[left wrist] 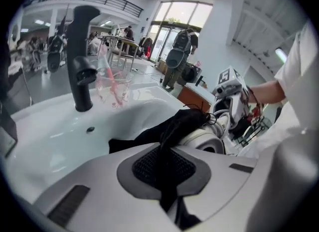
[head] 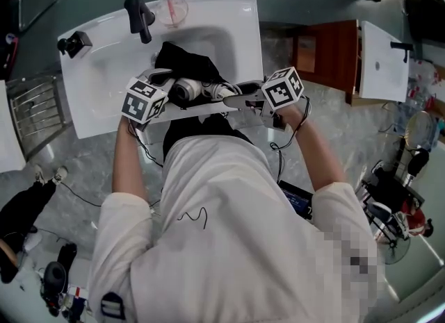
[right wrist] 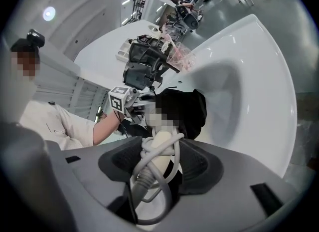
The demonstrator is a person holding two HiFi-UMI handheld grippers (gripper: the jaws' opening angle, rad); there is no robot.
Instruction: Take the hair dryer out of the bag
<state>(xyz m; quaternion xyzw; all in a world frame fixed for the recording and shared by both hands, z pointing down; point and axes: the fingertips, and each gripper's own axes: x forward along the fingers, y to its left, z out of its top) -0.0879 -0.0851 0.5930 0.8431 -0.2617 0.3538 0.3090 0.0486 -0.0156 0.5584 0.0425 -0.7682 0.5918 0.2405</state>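
The black bag (head: 182,60) lies in the white sink (head: 94,71), and the white hair dryer (head: 195,90) sticks out of its mouth towards the front rim. My left gripper (head: 165,85) is shut on a fold of the black bag (left wrist: 172,126), close beside the dryer's round head (left wrist: 207,138). My right gripper (head: 238,99) is closed on the dryer's cream handle (right wrist: 160,143), which has its grey cord (right wrist: 144,176) wound around it. In the right gripper view the bag (right wrist: 187,109) hides the dryer's head.
A black faucet (head: 139,16) and a glass with a pink toothbrush (head: 170,9) stand at the back of the sink. A black fitting (head: 73,42) sits on its left corner. A wooden cabinet (head: 327,51) is at the right and a metal rack (head: 35,110) at the left.
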